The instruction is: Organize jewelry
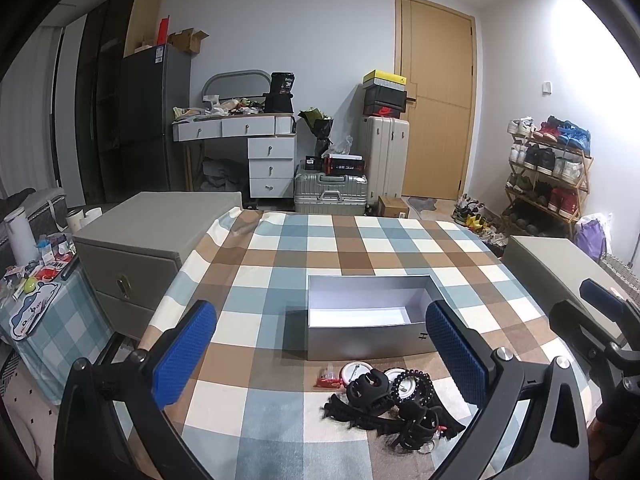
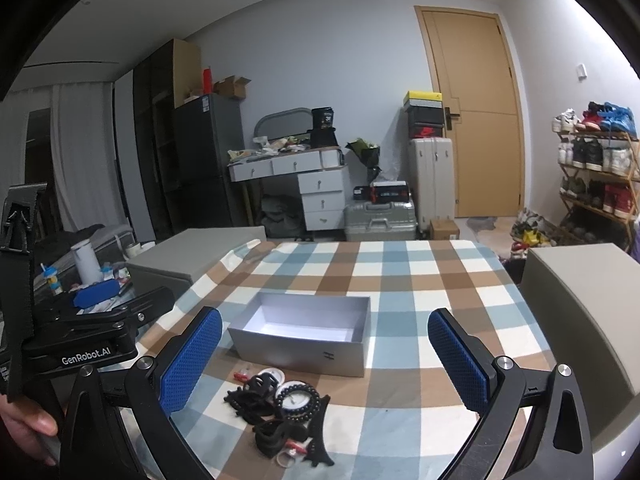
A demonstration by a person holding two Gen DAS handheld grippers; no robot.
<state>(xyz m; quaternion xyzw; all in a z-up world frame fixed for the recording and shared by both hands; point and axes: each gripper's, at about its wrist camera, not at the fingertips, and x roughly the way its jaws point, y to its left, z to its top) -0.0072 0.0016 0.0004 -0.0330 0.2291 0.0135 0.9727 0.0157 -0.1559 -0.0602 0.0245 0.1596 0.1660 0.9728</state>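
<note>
Checked cloth (image 1: pixel 280 420) in blue, brown and cream covers the table, and both tools hang above its near edge with nothing between their pads. Left gripper (image 1: pixel 320 356) has its blue fingers spread wide apart; right gripper (image 2: pixel 326 358) is spread just as wide and holds nothing. Nearest on the cloth lies the jewelry pile (image 1: pixel 394 406), a tangle of black hair clips, a dark bead bracelet (image 2: pixel 298 398) ringed around a white round badge, and a small red piece at its left edge. Just beyond the pile, not touching it as far as the views show, sits the open grey box (image 1: pixel 368 340), white inside, its long axis running left to right across the table and its open top facing up. Farther off, grey cabinets (image 1: pixel 148 248) flank the table on either side. Against the back wall stand a cluttered desk (image 1: pixel 236 124), silver suitcases (image 1: pixel 332 192), a wooden door (image 1: pixel 436 100) and a shoe rack (image 1: pixel 552 172)
</note>
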